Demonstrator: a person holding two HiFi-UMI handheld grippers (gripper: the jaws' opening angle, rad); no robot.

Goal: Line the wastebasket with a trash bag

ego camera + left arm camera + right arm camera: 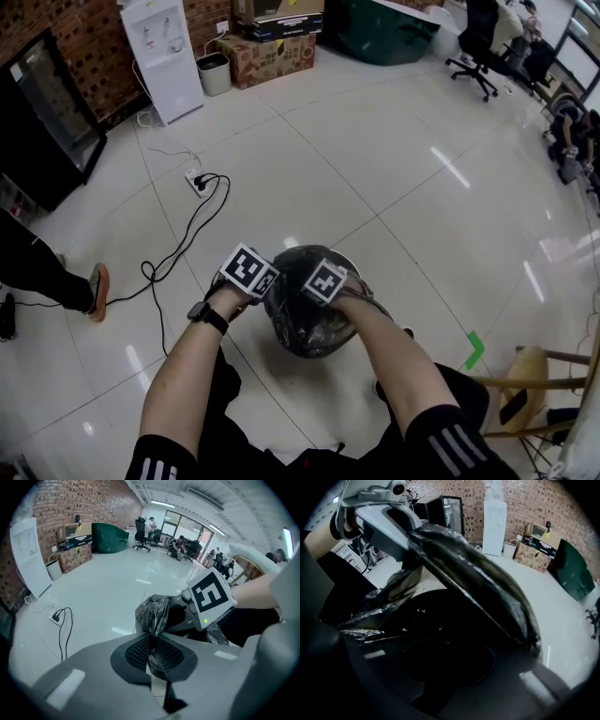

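While the left claw is clamped on a fold of the black trash bag, the right claw sits buried in dark film, so I cannot tell how its jaws stand. The bag bunches over the wastebasket, at six o'clock in the head view. A one-sided pull could tear the film or tip the basket.

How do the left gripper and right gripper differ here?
The left gripper is shut on a fold of the black plastic trash bag; the right gripper has jaws too dark to read. The left gripper faces the glossy white floor; the right gripper is buried among bag film. Both are at the bag.
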